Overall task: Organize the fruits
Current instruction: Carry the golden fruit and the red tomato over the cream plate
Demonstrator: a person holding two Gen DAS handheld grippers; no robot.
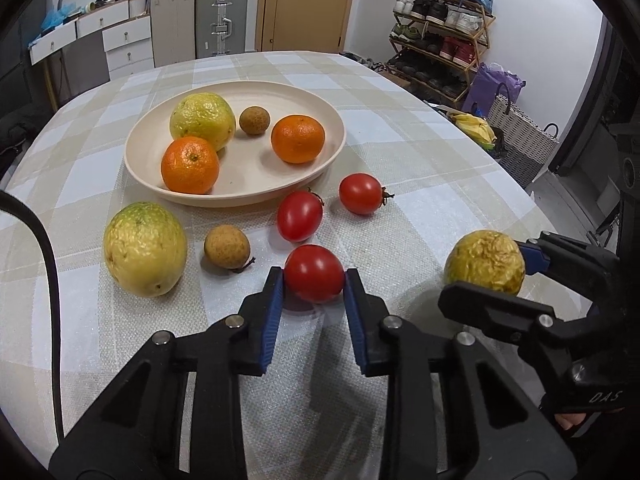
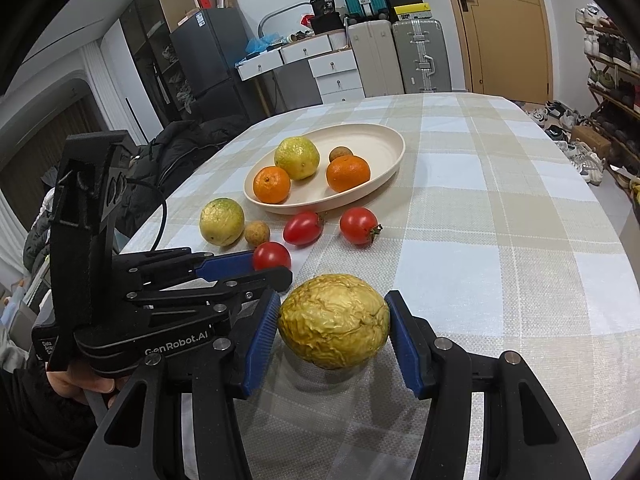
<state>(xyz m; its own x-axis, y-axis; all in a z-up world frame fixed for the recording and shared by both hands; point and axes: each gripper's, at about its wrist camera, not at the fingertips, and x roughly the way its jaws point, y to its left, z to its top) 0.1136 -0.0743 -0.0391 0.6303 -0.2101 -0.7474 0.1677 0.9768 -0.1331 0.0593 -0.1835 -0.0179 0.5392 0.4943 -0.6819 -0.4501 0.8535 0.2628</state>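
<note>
My left gripper is shut on a red tomato, with a blue pad pressing each side, low over the checked cloth. To its right, my right gripper is shut on a wrinkled yellow passion fruit, whose shadow lies on the cloth beneath it. Behind them, a cream oval plate holds a yellow-green fruit, two oranges and a small brown longan. In front of the plate lie two more tomatoes, a longan and a yellow-green fruit.
The table's right edge curves past a woven basket and a shoe rack. A black cable hangs at the left of the left wrist view. A dark jacket lies off the table's left side.
</note>
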